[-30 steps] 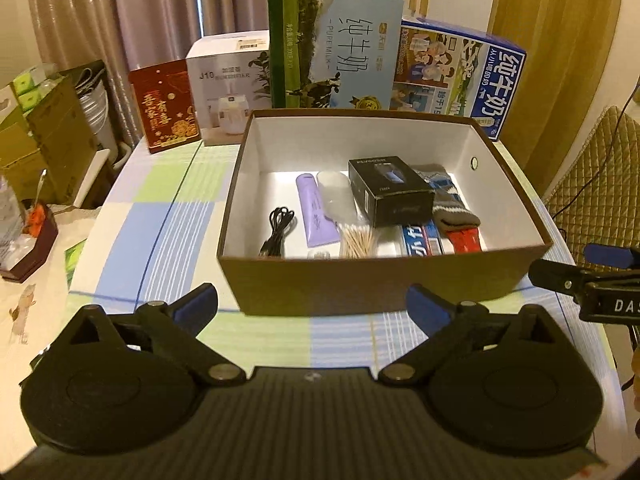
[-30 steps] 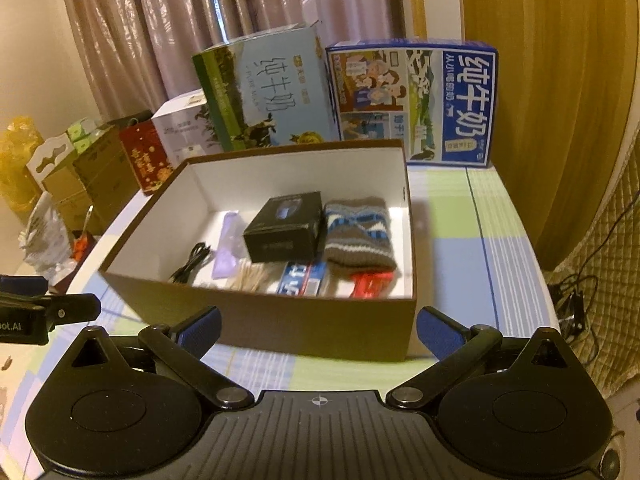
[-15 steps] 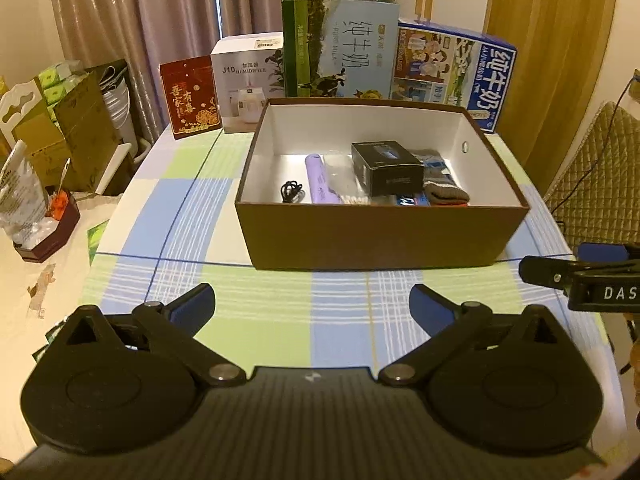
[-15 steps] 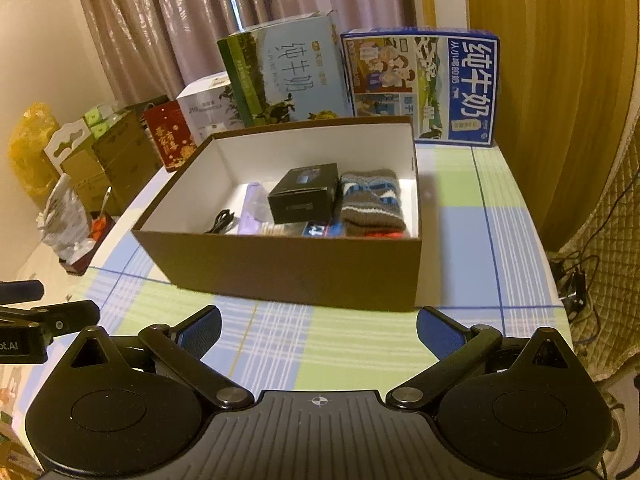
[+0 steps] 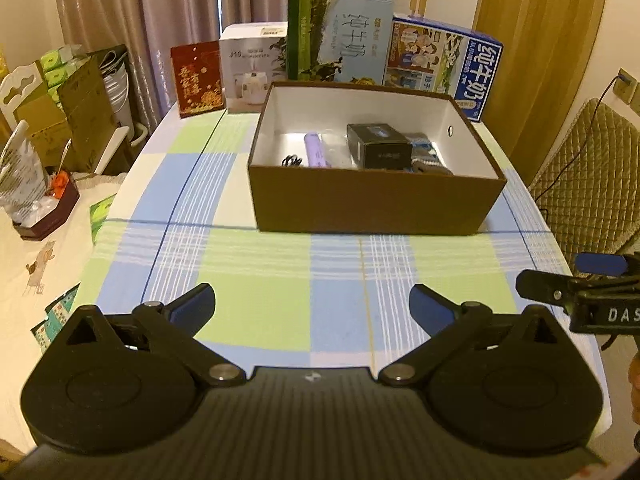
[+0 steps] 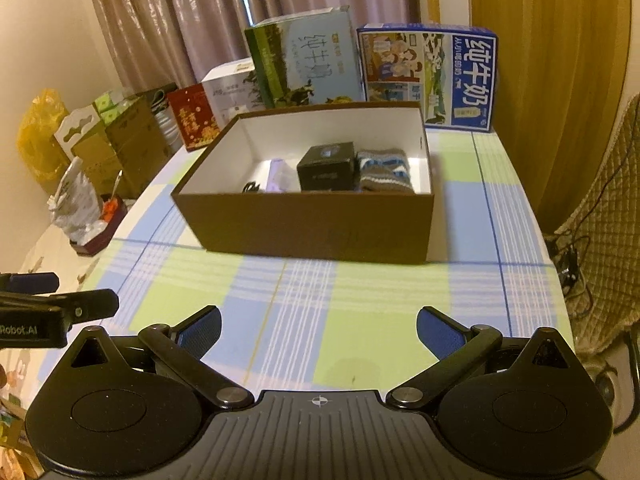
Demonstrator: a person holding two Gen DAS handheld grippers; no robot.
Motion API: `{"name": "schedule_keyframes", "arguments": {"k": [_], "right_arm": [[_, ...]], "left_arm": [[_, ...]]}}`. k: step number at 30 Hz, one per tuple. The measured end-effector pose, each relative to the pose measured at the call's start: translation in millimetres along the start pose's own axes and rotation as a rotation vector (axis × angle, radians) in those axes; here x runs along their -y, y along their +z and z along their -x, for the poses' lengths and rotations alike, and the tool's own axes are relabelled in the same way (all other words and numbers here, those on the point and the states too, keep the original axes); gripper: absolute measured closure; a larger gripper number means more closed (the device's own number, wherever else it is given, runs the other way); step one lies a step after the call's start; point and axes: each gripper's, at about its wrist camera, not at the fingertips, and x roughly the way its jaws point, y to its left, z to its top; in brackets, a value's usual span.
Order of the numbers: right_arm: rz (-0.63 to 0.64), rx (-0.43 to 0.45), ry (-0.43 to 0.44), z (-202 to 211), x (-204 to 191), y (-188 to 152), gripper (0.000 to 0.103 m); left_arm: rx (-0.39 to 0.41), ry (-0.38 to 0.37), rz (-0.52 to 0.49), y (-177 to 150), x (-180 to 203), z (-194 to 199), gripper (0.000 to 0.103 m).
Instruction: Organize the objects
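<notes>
Nearest the cameras, the left tool [image 5: 312, 308] and the right tool [image 6: 318, 330] both hang over the front of the counter [image 5: 256, 304], each with its blue-padded fingers spread wide and nothing between them. Each tool also shows at the edge of the other's view, side by side and apart.

Beyond them, past a bare stretch of checked cloth, stands the brown box [image 5: 372, 208], lid off, white inside, resting on the counter well ahead of both tools. Inside the box, from its left side to its right, lie a coiled black cable [image 5: 291, 160], a purple tube [image 5: 316, 149], a small black carton [image 5: 378, 145] and a striped knitted sock [image 6: 383, 171] against the right wall. Something pale lies between the tube and the carton, but it is too blurred to name.

Behind the box, along the counter's far edge, a red packet [image 5: 198, 78], a white appliance box [image 5: 254, 70], a green-and-blue milk carton [image 5: 340, 36] and a blue milk carton [image 5: 444, 66] stand upright in a row. Curtains [image 5: 140, 8] hang behind them.
</notes>
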Motion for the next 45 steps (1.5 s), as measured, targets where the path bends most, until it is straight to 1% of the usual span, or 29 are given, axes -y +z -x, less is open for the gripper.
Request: {"name": "schedule_keyframes", "arguments": {"k": [11,19,30,45], "right_arm": [[-0.017,-0.017,-0.027,28.2,-25.7,-36.1,0.002],[-0.010,-0.020,-0.040,41.2,-40.3,-54.1,0.002],[-0.009,-0.025,-0.051,47.7,-55.4,-66.7,0.002],[-0.009,-0.011,-0.063,56.9,-61.9,-74.6,0.002]], "left_arm": [[-0.027,-0.043,-0.023,-38.6,-11.0,23.6,0.001],[-0.028,-0.060,-0.026,-55.5,-18.6,38.4,0.001],[-0.024,-0.071,-0.031,-66.6,-27.5,50.0,0.001],[-0.014,-0.080,-0.035,-77.4,-29.4,60.7,0.001]]}}
